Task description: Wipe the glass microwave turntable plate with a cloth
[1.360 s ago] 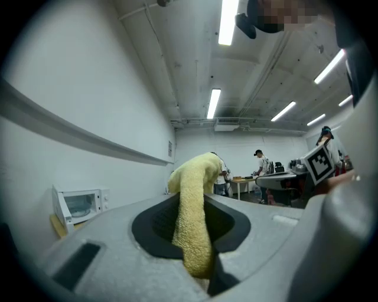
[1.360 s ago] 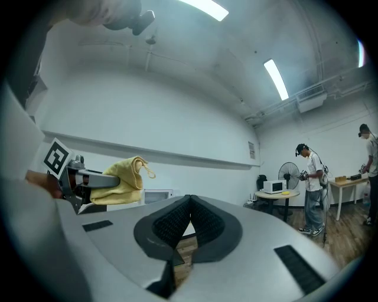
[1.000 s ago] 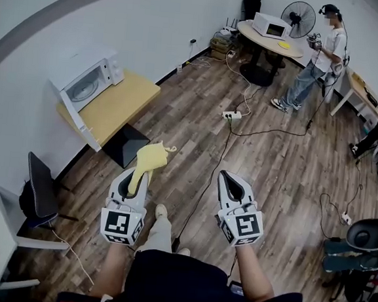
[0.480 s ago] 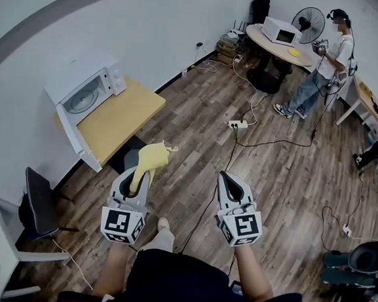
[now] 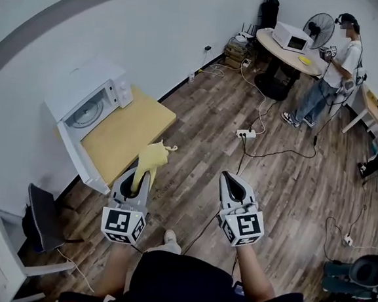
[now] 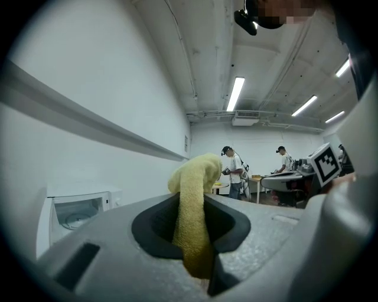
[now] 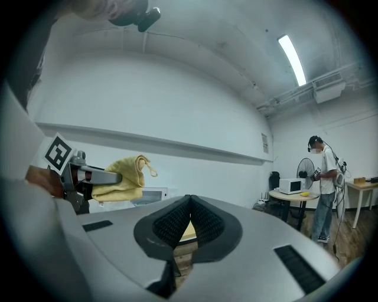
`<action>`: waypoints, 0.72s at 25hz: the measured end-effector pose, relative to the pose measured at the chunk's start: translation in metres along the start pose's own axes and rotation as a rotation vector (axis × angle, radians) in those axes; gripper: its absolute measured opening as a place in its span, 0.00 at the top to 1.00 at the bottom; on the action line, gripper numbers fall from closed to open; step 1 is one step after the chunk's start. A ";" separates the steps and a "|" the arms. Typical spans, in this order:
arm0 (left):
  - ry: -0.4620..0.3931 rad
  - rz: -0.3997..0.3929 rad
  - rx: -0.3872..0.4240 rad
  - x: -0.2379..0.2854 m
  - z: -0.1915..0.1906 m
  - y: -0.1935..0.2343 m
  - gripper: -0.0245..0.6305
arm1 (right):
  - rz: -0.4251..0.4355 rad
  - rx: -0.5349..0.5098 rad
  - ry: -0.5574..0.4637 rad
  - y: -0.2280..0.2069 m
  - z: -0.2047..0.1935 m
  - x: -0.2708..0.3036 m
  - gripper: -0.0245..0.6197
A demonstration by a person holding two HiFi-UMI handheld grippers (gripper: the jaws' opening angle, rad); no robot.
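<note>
Left hand-held gripper (image 5: 136, 178) pinches a limp, seemingly terry yellow cloth (image 5: 151, 158); right hand-held gripper (image 5: 231, 180) closed, empty.

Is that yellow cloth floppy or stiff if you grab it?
Probably floppy: the yellow cloth bunches into a narrow fold where the left tool pinches it, and its free end curls over. It's likely light too, since that one pinch carries it. It looks fluffy like towelling, so it probably won't slip out easily.
</note>
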State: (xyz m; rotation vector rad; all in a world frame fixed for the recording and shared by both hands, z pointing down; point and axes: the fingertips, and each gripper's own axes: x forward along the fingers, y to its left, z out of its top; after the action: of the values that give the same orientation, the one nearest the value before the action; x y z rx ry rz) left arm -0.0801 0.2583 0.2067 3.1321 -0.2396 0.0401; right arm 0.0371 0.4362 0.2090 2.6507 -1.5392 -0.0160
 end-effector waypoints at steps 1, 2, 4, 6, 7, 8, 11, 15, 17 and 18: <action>-0.001 0.001 0.000 0.006 0.001 0.009 0.86 | 0.000 0.002 -0.002 0.001 0.001 0.011 0.95; -0.002 0.001 -0.001 0.012 0.000 0.017 0.86 | -0.002 0.004 -0.002 0.002 0.001 0.022 0.95; -0.002 0.002 -0.003 0.021 -0.001 0.033 0.86 | -0.001 0.004 0.001 0.005 -0.001 0.042 0.95; -0.002 0.006 -0.008 0.030 -0.002 0.048 0.86 | 0.013 -0.004 0.007 0.010 -0.001 0.061 0.95; -0.001 0.009 -0.010 0.034 -0.003 0.055 0.86 | 0.020 -0.008 0.008 0.013 0.000 0.070 0.95; 0.001 0.013 -0.013 0.038 -0.004 0.062 0.86 | 0.026 -0.011 0.009 0.016 0.000 0.078 0.95; 0.003 0.022 -0.024 0.047 -0.009 0.078 0.86 | 0.044 -0.022 0.016 0.021 -0.003 0.100 0.95; -0.002 0.040 -0.033 0.054 -0.012 0.096 0.86 | 0.075 -0.028 0.019 0.027 -0.002 0.128 0.95; -0.002 0.056 -0.040 0.057 -0.013 0.103 0.86 | 0.097 -0.032 0.015 0.030 -0.001 0.140 0.95; 0.000 0.061 -0.040 0.059 -0.013 0.106 0.86 | 0.108 -0.034 0.014 0.032 -0.001 0.146 0.95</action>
State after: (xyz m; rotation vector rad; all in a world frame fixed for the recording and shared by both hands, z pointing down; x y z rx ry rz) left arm -0.0383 0.1448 0.2211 3.0846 -0.3315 0.0342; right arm 0.0823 0.2937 0.2162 2.5330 -1.6592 -0.0172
